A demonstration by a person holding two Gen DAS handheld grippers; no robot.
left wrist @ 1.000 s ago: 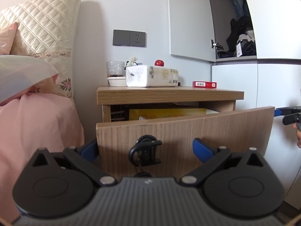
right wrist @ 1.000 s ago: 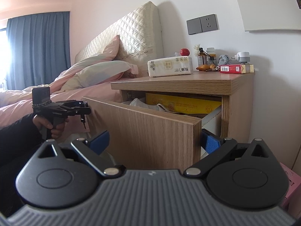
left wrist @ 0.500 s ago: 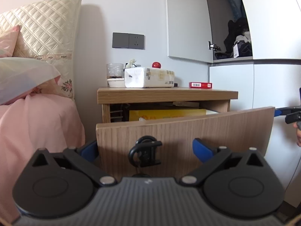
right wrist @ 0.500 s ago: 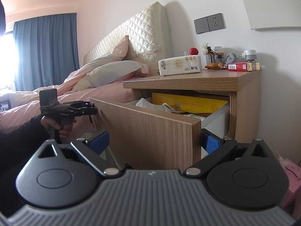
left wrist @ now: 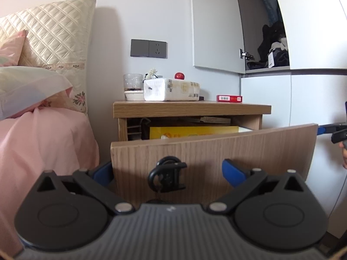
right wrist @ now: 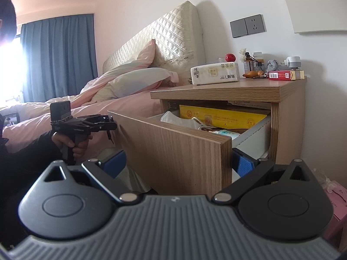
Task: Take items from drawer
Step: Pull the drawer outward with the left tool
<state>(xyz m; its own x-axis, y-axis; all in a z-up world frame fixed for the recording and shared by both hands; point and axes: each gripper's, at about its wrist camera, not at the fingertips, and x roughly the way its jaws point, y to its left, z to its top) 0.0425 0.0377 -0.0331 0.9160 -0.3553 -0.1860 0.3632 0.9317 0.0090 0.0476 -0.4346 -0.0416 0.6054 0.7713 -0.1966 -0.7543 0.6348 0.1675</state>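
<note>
The wooden nightstand's drawer (left wrist: 212, 149) stands pulled out, its front panel (right wrist: 173, 151) close before both cameras. Inside lie a yellow flat box (right wrist: 223, 117), a white face mask (right wrist: 180, 119) and a small pale packet (right wrist: 225, 132). My left gripper (left wrist: 167, 171) is open, its blue fingers spread in front of the panel, with a black hook-shaped piece (left wrist: 167, 176) between them. My right gripper (right wrist: 179, 162) is open too, its fingers straddling the panel's right corner and holding nothing. A hand (right wrist: 73, 145) holds the left gripper beside the panel's left edge.
On the nightstand top (right wrist: 227, 88) sit a tissue pack (right wrist: 214, 73), a red box (right wrist: 284, 75), a red ball (right wrist: 230, 57), bottles and a glass (left wrist: 133, 82). The bed with pink sheets (left wrist: 43, 143) is left of it, and white cabinets (left wrist: 303, 99) are to the right.
Both views have drifted a little. The right wrist view now looks further into the drawer, showing more of the mask and yellow box. Both grippers stay open and empty.
</note>
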